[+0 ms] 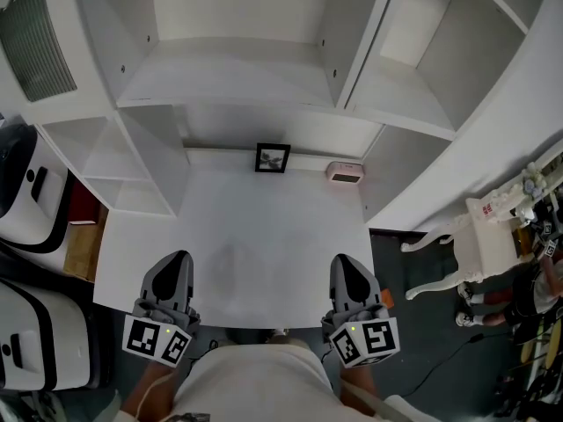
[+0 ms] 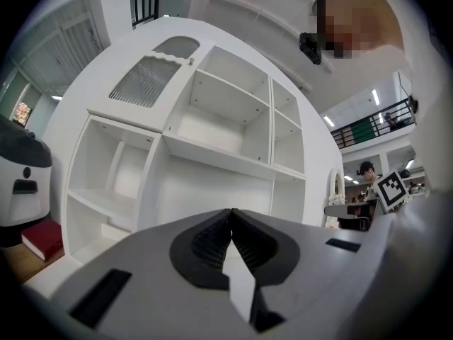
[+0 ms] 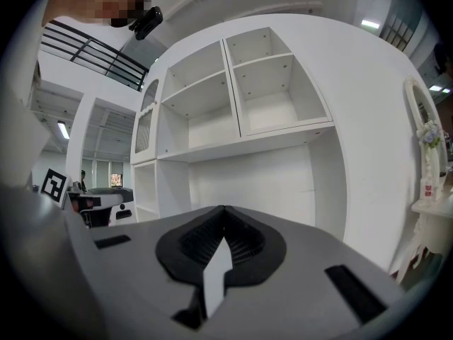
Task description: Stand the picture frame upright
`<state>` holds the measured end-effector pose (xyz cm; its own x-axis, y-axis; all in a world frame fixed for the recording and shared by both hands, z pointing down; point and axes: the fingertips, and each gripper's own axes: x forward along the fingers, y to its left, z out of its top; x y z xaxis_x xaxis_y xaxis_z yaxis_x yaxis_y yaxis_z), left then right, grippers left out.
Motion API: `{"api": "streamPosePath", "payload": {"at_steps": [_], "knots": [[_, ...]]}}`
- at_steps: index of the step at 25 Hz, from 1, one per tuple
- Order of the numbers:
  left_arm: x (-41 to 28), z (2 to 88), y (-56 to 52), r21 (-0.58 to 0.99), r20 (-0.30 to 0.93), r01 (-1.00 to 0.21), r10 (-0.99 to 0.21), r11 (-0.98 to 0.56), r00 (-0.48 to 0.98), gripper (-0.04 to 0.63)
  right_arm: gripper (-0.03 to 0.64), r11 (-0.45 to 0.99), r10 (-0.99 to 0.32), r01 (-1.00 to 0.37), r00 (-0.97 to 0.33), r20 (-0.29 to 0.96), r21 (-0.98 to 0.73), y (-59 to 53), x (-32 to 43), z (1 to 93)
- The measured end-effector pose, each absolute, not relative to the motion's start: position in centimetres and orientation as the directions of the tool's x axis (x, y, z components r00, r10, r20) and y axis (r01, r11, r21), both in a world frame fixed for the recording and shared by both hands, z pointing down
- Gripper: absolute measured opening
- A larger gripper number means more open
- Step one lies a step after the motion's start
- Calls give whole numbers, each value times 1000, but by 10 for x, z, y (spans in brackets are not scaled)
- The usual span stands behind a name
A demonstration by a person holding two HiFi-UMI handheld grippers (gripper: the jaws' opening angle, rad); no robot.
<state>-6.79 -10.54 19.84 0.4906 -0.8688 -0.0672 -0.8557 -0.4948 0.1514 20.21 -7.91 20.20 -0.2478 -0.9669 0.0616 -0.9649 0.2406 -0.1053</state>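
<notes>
Picture frame (image 1: 273, 158) upright at desk (image 1: 264, 236) rear — far beyond L claw (image 1: 179, 260), R claw (image 1: 345, 262) (both closed, empty).

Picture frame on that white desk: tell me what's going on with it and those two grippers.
A person holds the left gripper and right gripper at the near edge of the white desk, both with jaws shut and empty. The small black picture frame sits far back by the wall, untouched, with a small pink object to its right. Whether the frame stands or lies flat is unclear.
</notes>
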Motion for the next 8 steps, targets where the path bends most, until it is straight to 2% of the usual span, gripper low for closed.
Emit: {"api": "streamPosePath", "payload": {"at_steps": [8], "knots": [[-62, 206, -107, 158, -56, -864, -878, -479, 476, 18, 9, 260, -961, -960, -268, 70, -105, -85, 205, 205]]}}
